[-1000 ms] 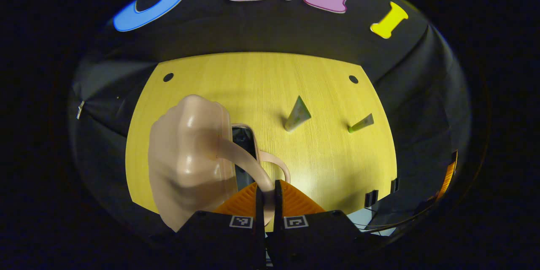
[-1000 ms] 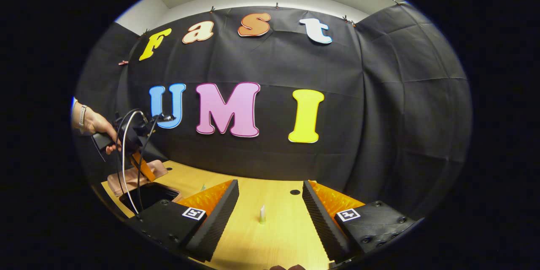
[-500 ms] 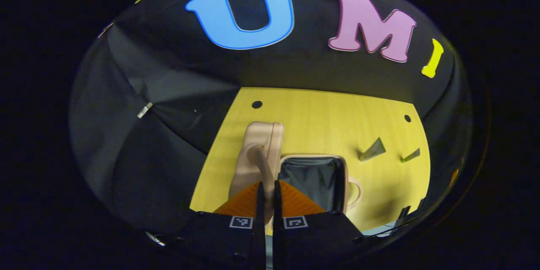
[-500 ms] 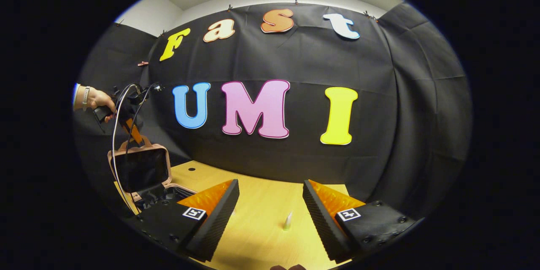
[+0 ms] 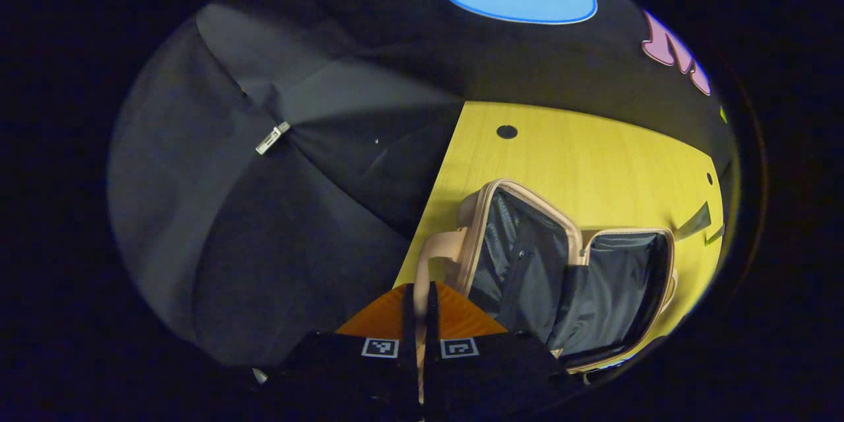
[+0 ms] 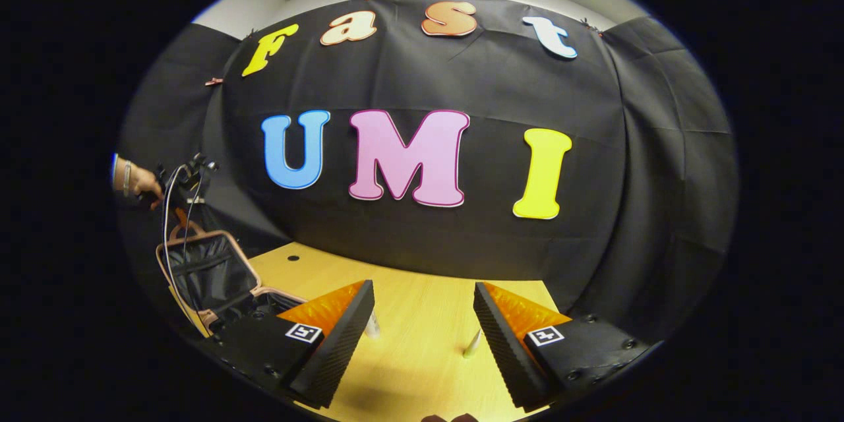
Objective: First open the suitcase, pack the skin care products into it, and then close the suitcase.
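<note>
Black cloth walls the booth on all sides, w/ a yellow wood table (image 6: 422,356) in front of us. On its left end lies the suitcase (image 5: 567,277), small, pink shell, dark lining, spread open.

Left gripper (image 5: 422,303): fingers pinched nearly together on the lid handle (image 5: 428,264), a thin pink loop running down between them. So we've got the lid by its handle, swung out toward the table's left edge. In the right gripper view we see the lid (image 6: 204,270) tilted up, not flat yet, w/ a hand (image 6: 142,181) on the far gripper above it. Right gripper (image 6: 422,316): fingers wide apart, holding nothing, hovering low over the table.

Two tubes stand near the table's middle, one (image 6: 373,324) just behind our right gripper's left finger, one (image 6: 472,343) by its right finger. Well apart from the case.

Handling, our guess: the case looks light, hard shell, hinge does the work, so the handle is the right grab point for opening and closing. Lining is soft fabric, won't resist. Tubes prob. light, squeezable, tippy; take each across the body, mid-height, gentle squeeze.

Orientation: tubes upright, cap down it seems, flat crimped end up, long axis roughly vertical, the right one leaning a bit. Case hinge runs between the two halves; lid on the left, base on the right toward the tubes.
</note>
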